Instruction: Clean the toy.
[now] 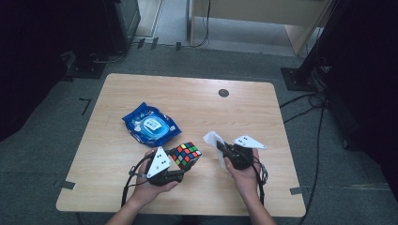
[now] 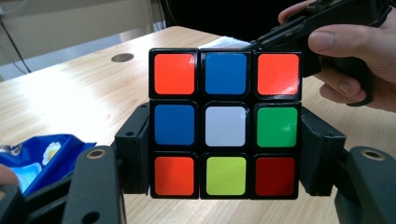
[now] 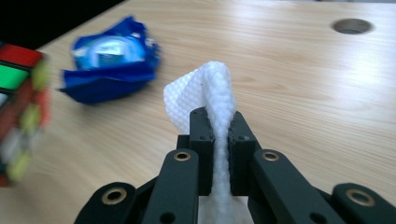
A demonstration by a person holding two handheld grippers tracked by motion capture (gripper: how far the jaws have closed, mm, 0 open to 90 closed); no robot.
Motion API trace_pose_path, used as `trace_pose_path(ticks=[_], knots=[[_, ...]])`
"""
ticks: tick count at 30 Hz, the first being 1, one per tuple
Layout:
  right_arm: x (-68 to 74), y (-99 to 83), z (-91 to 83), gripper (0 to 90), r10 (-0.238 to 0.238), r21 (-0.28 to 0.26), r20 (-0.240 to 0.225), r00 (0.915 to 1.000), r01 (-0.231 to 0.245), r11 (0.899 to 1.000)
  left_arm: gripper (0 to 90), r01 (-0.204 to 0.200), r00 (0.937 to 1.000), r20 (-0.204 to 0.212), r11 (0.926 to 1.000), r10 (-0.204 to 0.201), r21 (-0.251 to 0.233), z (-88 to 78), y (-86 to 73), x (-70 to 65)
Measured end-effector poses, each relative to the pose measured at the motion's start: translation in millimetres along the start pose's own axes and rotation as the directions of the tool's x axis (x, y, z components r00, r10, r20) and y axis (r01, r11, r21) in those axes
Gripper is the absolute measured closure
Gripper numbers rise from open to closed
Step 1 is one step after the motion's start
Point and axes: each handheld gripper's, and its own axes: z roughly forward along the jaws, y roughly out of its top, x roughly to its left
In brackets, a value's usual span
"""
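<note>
A colourful puzzle cube (image 1: 186,155) (image 2: 225,123) is held above the table, my left gripper (image 1: 182,172) (image 2: 224,154) shut on its two sides. A blurred part of that cube (image 3: 18,107) appears at the left edge of the right gripper view. A white wet wipe (image 1: 213,139) (image 3: 210,98) is pinched between the pads of my right gripper (image 1: 221,146) (image 3: 218,128), which is shut on it and sits just right of the cube. The wipe sticks up beyond the pads as a crumpled fold.
A blue wet-wipe pack (image 1: 151,124) (image 3: 109,60) (image 2: 42,156) lies on the wooden table (image 1: 187,101) left of centre. A round cable hole (image 1: 224,93) (image 3: 352,25) (image 2: 122,57) sits near the far edge. Cables and stands stand on the floor around the table.
</note>
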Motion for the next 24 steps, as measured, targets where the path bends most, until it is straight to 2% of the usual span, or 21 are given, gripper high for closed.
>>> trace_pose_path(ticks=[2, 6, 11, 12, 16, 19, 22, 24], knots=[[-6.3, -1.9, 0.9, 83.2, -0.009, 0.013, 0.048, 0.9988, 0.009, 1.0, 34.2, 0.005, 1.0, -0.003, 1.0, -0.005, 0.003, 0.3, -0.7, 1.4], [-13.4, -4.7, 3.0, 75.4, 0.016, 0.02, 0.088, 0.996, -0.018, 1.0, 34.2, 0.001, 1.0, -0.007, 1.0, -0.001, 0.008, 0.7, -1.6, 2.4], [-8.1, 0.3, -1.8, 58.5, 0.026, -0.019, 0.077, 0.9967, -0.024, 1.0, 34.2, 0.003, 0.9999, -0.01, 0.9999, -0.003, 0.014, 1.8, -2.7, 3.1], [-5.6, 2.0, -3.5, 57.0, 0.022, -0.03, 0.068, 0.9974, -0.02, 0.999, 34.2, 0.004, 0.9999, -0.01, 0.9999, -0.004, 0.016, 1.9, -2.8, 3.1], [8.8, 8.9, -8.7, 52.2, 0.015, -0.066, -0.019, 0.9997, -0.016, 0.998, 34.2, 0.007, 0.9999, -0.011, 0.9999, -0.007, 0.016, 2.2, -3.1, 3.5], [20.4, 12.3, -10.5, 49.8, 0.032, -0.072, -0.088, 0.9957, -0.038, 0.997, 34.3, 0.006, 0.9999, -0.014, 0.9998, -0.006, 0.018, 2.3, -3.6, 4.2], [31.8, 15.5, -13.8, 45.3, 0.068, -0.08, -0.154, 0.9857, -0.081, 0.993, 34.3, 0.009, 0.9998, -0.018, 0.9998, -0.008, 0.017, 2.2, -4.2, 4.6], [39.2, 17.9, -16.6, 42.0, 0.121, -0.08, -0.217, 0.9685, -0.141, 0.987, 34.2, 0.009, 0.9998, -0.02, 0.9998, -0.009, 0.017, 2.5, -4.4, 4.6]])
